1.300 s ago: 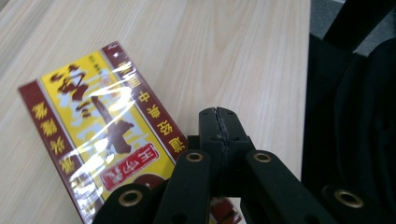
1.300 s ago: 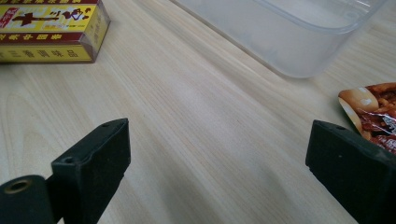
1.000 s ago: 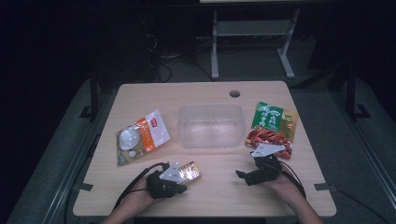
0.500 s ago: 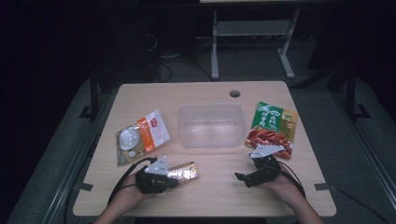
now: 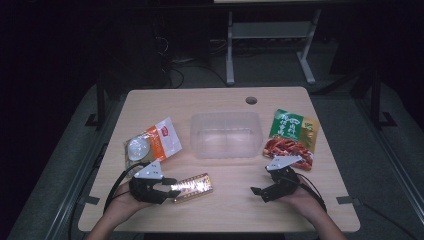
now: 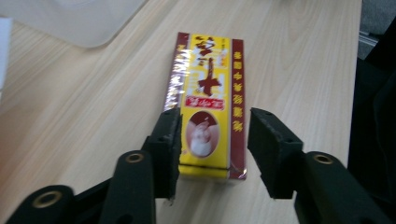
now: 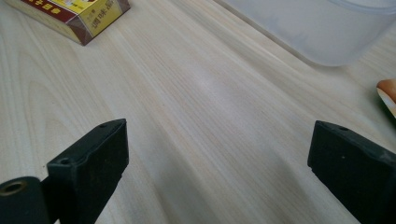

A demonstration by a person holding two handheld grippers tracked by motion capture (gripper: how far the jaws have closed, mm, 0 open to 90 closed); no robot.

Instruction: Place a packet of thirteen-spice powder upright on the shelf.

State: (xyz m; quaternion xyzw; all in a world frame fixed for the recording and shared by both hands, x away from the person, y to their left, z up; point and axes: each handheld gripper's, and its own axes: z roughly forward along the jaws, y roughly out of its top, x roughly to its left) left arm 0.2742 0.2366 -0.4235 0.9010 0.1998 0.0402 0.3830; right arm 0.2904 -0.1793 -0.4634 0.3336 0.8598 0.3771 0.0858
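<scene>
High view: yellow-and-red box (image 5: 192, 187) lies flat on the wooden surface (image 5: 230, 210), near edge, in front of the clear tub (image 5: 226, 134). Left hand-held gripper (image 5: 167, 188) sits at the box's left end; right hand-held gripper (image 5: 259, 192) rests well apart, on bare wood.

Left gripper view: jaws have just been opening; box end between them, left pad touching or just beside it, right pad clear of it, no grip.

Right gripper view: jaws wide apart, nothing between them; box corner far off.

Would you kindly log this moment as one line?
left gripper: jaws just opening, astride flat yellow-and-maroon box | box: on wooden table | right gripper: open, nothing held
</scene>
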